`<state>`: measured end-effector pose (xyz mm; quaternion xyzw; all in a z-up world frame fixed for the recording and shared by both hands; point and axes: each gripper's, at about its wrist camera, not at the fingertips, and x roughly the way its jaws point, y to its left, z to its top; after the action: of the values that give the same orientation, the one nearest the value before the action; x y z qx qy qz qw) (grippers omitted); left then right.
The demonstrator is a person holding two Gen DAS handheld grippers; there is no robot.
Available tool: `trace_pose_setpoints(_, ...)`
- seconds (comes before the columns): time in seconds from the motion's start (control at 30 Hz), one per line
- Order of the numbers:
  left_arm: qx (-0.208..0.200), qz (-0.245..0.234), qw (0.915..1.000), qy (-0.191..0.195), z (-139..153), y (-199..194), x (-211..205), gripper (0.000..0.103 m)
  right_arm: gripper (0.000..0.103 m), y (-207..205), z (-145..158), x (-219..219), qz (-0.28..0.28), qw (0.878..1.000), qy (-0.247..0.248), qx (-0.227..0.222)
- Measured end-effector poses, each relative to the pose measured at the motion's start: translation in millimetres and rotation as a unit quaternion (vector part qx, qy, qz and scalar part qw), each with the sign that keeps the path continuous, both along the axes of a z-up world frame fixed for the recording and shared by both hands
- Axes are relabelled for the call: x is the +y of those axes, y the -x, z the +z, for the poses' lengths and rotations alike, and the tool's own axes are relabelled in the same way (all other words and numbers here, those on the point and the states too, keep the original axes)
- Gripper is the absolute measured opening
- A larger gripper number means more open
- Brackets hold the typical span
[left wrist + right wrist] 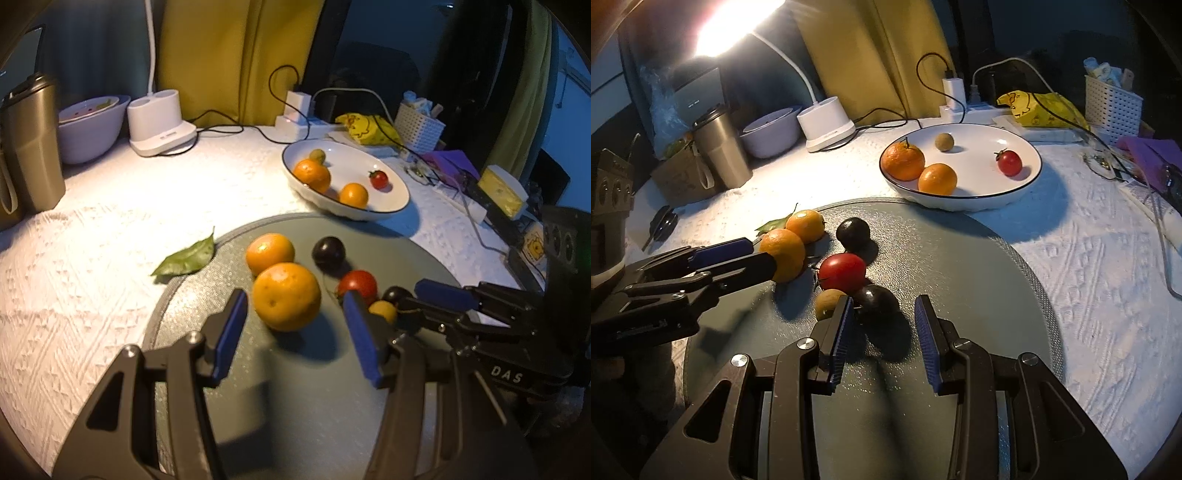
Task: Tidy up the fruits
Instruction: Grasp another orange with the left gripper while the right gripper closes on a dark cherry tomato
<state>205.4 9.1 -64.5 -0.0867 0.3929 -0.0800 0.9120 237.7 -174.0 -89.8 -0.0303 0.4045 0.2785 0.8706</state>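
- Left gripper [295, 328]: jaws partly open, empty, straddling the nearer orange [286, 296] on the grey mat [388, 236]; pads not seen touching it.
- Right gripper [884, 332]: jaws narrowly open, empty, beside a dark plum [877, 299].
- More fruit lies on the mat; the white plate [1030, 177] beyond holds four pieces.
- Step judged: approach to grasp. Next: lower, close, carry to plate.
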Motion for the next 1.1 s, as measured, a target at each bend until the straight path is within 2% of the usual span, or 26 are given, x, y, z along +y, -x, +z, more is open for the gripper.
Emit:
trace_pose_setpoints(0.2,0.008,0.002,0.9999,-0.012,-5.5,-8.1,-1.8,0.056,0.036,-5.2,-4.4,3.1,0.012,1.000,0.000,0.008)
trace_pose_setpoints(0.3,0.011,-0.001,0.9998,-0.019,-7.9,-10.7,-4.0,0.056,0.029,-5.5,-4.5,4.6,0.021,1.000,-0.002,0.009)
trace_pose_setpoints(0.4,0.009,-0.006,0.9997,-0.021,-8.9,-11.9,-6.5,0.055,0.028,-5.7,-4.0,5.0,0.024,1.000,-0.003,0.009)
trace_pose_setpoints(0.47,0.007,-0.007,0.9996,-0.027,-8.3,-12.1,-8.4,0.046,0.028,-6.7,-3.5,4.6,0.026,1.000,-0.004,0.009)
trace_pose_setpoints(0.63,0.009,-0.010,0.9995,-0.027,-5.6,-14.7,-9.0,0.044,0.028,-8.7,0.7,0.0,0.026,1.000,-0.006,0.002)
trace_pose_setpoints(1.1,-0.015,-0.024,0.9990,-0.033,21.7,-24.2,-22.8,0.044,0.028,-28.6,23.0,-22.9,0.007,1.000,-0.019,-0.024)
